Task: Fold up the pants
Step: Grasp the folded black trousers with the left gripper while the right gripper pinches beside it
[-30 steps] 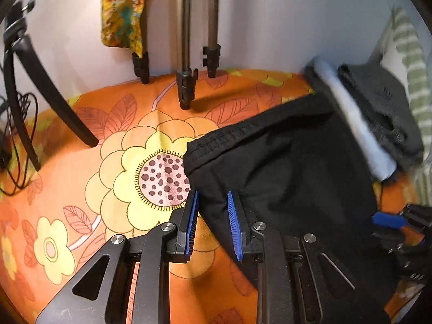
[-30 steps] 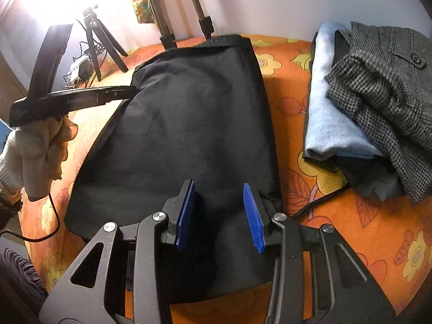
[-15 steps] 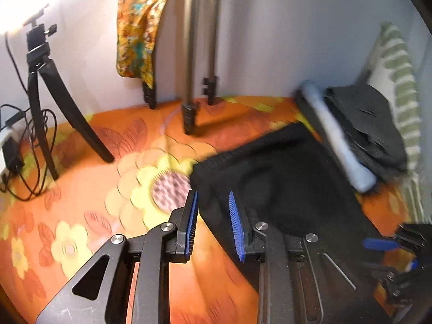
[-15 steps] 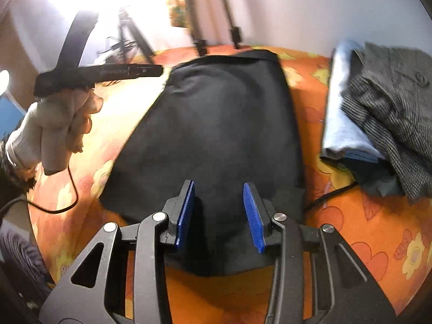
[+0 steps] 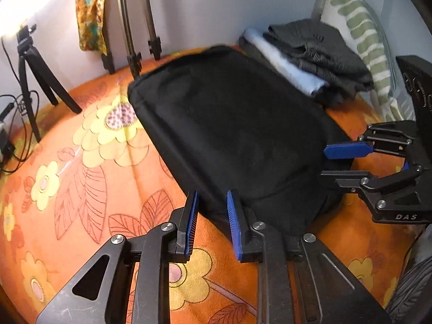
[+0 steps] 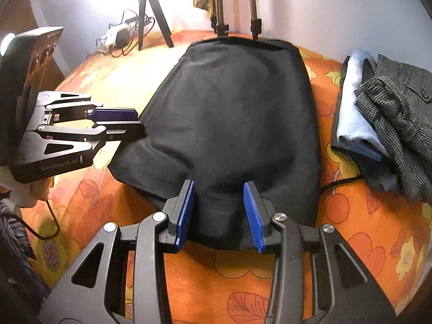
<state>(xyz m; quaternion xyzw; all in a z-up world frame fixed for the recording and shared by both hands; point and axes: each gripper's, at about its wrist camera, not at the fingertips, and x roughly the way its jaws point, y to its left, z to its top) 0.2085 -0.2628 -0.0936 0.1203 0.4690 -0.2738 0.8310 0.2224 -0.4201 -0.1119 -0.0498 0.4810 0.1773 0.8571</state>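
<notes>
Black pants (image 5: 243, 135) lie folded flat on the orange flowered bedspread (image 5: 81, 175), waistband toward the wall. My left gripper (image 5: 212, 216) hovers over their near left edge. Its jaws are closing, a narrow gap still shows, and no cloth is pinched. The right wrist view shows it (image 6: 135, 122) from the side, tips at the pants' (image 6: 237, 113) left edge. My right gripper (image 6: 219, 213) is open above the pants' near end, the dark cloth showing between its fingers without being pressed. In the left wrist view it (image 5: 328, 162) reaches in at the near right corner.
A stack of folded clothes (image 6: 378, 113) lies right of the pants, with a striped pillow (image 5: 359, 27) behind it. Tall tripod legs (image 5: 135, 40) stand at the wall beyond the waistband. A small tripod (image 5: 29, 67) and cables with a power adapter (image 6: 118, 35) are at the far left.
My left gripper has drawn back from the waistband corner along the pants' left edge to their near end. The right gripper has rolled and shifted slightly. The pants have not moved.
</notes>
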